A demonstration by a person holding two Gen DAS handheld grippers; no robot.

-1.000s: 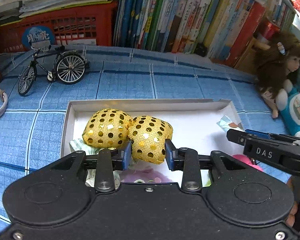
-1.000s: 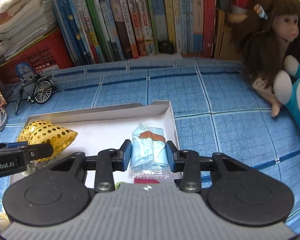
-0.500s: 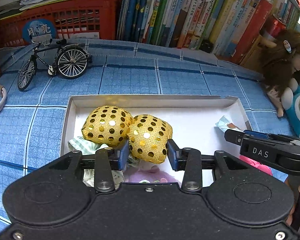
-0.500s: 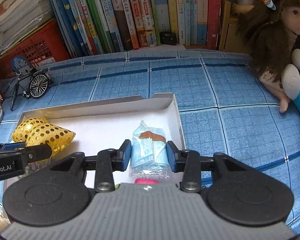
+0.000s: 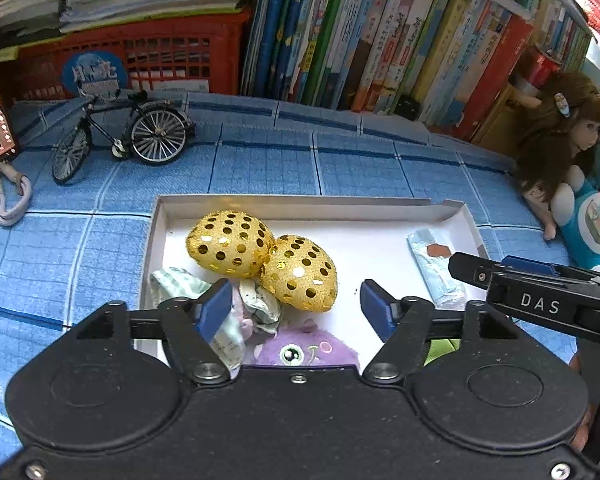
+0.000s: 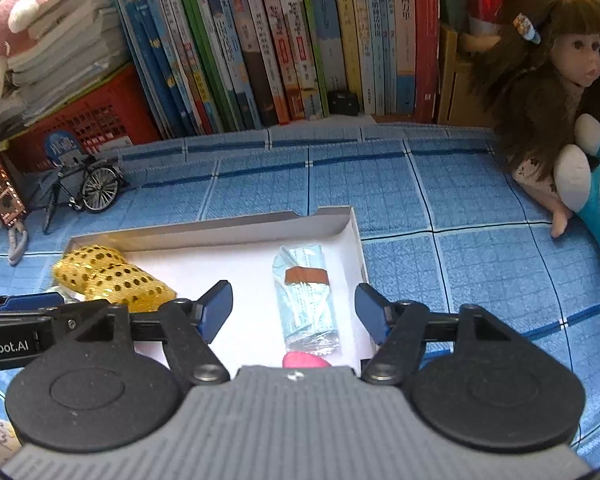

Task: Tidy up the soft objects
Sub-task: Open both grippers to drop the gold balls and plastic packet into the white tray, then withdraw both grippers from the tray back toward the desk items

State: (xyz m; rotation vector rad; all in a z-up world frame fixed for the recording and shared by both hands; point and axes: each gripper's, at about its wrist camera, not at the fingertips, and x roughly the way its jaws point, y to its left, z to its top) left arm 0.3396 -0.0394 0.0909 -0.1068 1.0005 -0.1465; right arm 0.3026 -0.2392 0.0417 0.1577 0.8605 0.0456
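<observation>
Two grippers spreading over the white box (image 5: 456, 212): left gripper (image 5: 296, 304) releasing gold sequined cushions (image 5: 260, 256) at the box's left; right gripper (image 6: 294, 308) letting go of packaged face masks (image 6: 306, 300) by its right wall.

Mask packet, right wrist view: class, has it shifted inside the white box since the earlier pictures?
No. The mask packet lies beside the white box's right wall as before; only the right gripper's fingers are opening off it.

Gold sequin pouch (image 5: 260, 260), mask pack (image 6: 306, 300) boxed.
</observation>
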